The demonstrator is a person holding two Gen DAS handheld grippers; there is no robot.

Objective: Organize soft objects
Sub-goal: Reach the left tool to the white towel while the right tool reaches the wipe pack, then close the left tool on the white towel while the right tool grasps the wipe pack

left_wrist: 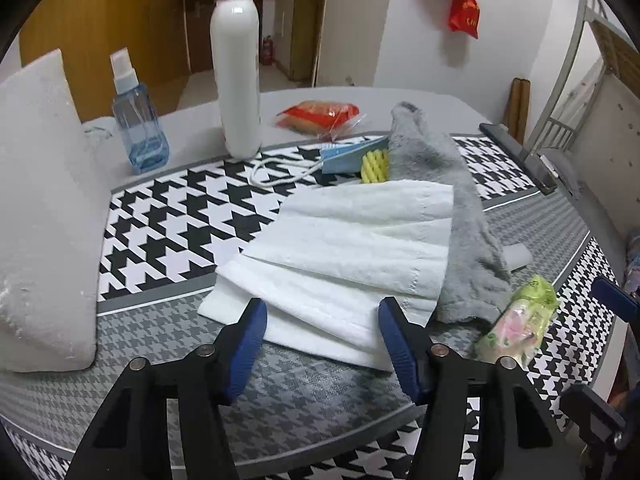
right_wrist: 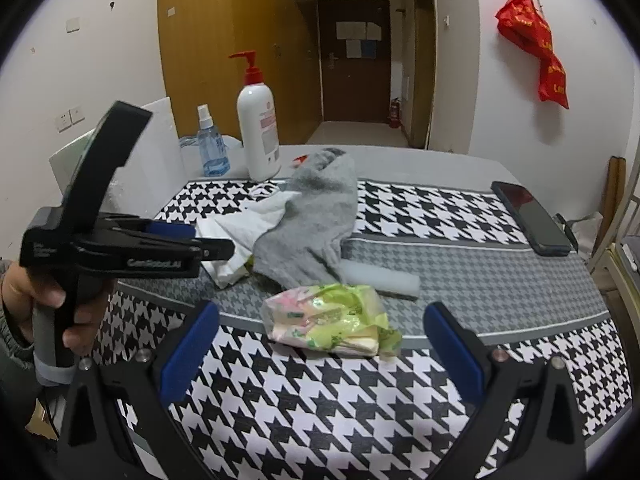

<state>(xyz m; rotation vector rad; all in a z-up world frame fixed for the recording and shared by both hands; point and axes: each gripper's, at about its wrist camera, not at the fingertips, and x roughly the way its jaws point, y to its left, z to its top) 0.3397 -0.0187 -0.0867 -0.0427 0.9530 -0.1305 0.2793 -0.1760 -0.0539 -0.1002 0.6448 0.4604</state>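
With both grippers released, the left gripper (left_wrist: 322, 312) straddled the one folded white cloth (left_wrist: 344, 240) on the counter (left_wrist: 320, 384), apparently not yet gripping, so closing might snag the one overlapping grey fuzzy sock (left_wrist: 456, 216), while the right gripper (right_wrist: 320, 320) faced one green-and-pink tissue packet (right_wrist: 332, 320).

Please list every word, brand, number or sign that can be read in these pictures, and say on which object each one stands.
"GenRobot.AI": on the black body of the left gripper, seen from the right wrist.
Small white print on its rear block: too small to read.
Pink label on the white pump bottle: blurred.
Gold characters on the red bag on the wall: unreadable.
Green tissue packet: print unreadable.
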